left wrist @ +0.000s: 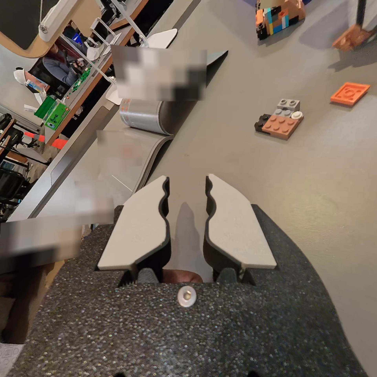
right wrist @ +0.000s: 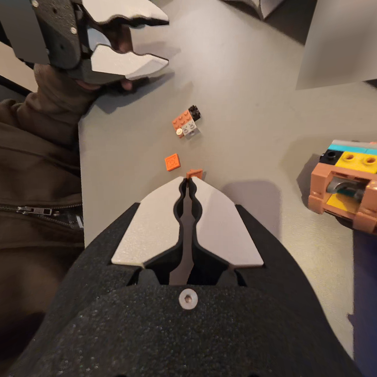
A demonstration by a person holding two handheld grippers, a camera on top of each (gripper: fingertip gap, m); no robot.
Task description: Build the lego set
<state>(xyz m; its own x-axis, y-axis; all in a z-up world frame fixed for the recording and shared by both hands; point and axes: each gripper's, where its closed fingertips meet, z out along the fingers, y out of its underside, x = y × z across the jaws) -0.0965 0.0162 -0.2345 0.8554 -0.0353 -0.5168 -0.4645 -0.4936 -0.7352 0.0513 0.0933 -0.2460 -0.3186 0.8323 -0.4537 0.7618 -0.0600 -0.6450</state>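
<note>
Lego pieces lie scattered on the grey worktop (right wrist: 234,126). Partly built model (right wrist: 344,183) is cut off at the right edge of the right wrist view; in the left wrist view it sits blurred at the upper right (left wrist: 279,19). Small brown plate (right wrist: 194,174) shows only its far part past the right gripper (right wrist: 188,179), whose fingers are clamped on its near edge. In the left wrist view that plate (left wrist: 353,38) is smeared by motion.

Left gripper (left wrist: 187,179) hovers above the worktop, fingers apart, nothing between them. From the right wrist view it sits upper left (right wrist: 163,38), held by a hand in a brown sleeve (right wrist: 51,114).

Small assembly (left wrist: 279,122) of brown, grey, black and white parts lies mid-right; orange tile (left wrist: 349,93) lies near it. Open booklet (left wrist: 146,122) is seen clearly only in the left wrist view, partly behind mosaic patches.
</note>
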